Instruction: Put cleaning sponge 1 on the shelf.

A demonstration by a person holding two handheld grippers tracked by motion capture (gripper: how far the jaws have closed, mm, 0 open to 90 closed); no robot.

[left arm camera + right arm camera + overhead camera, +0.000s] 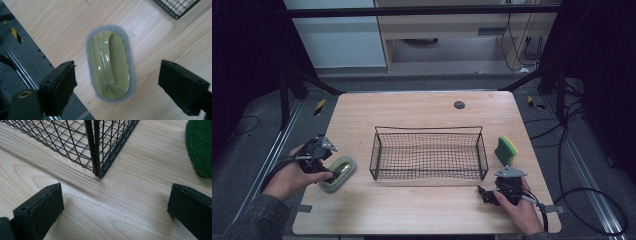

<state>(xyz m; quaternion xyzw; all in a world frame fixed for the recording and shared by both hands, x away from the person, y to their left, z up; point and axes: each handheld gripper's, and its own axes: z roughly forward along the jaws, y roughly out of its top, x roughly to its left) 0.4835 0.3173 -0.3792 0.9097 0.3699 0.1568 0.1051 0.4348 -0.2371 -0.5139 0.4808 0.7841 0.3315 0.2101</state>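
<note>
Below the left gripper (117, 82), whose jaws gape wide, lies an olive scrubbing pad (110, 63), untouched. Ahead of the wide-spread right gripper (115, 207) stands a wire basket (96, 157).

scrubber (110, 65): glossy olive-green handle on top, fuzzy grey pad around the edge
basket (429, 154): black wire, square grid mesh
sponge (506, 150): yellow with a bright green side; up close in the right gripper view it's dark green and rough
table (412, 112): pale wood with wavy grain, one dark round spot near the far edge
left gripper (117, 83): matte black jaws
right gripper (115, 207): same black jaws
floor strips (319, 107): yellow and black hazard stripes
</note>
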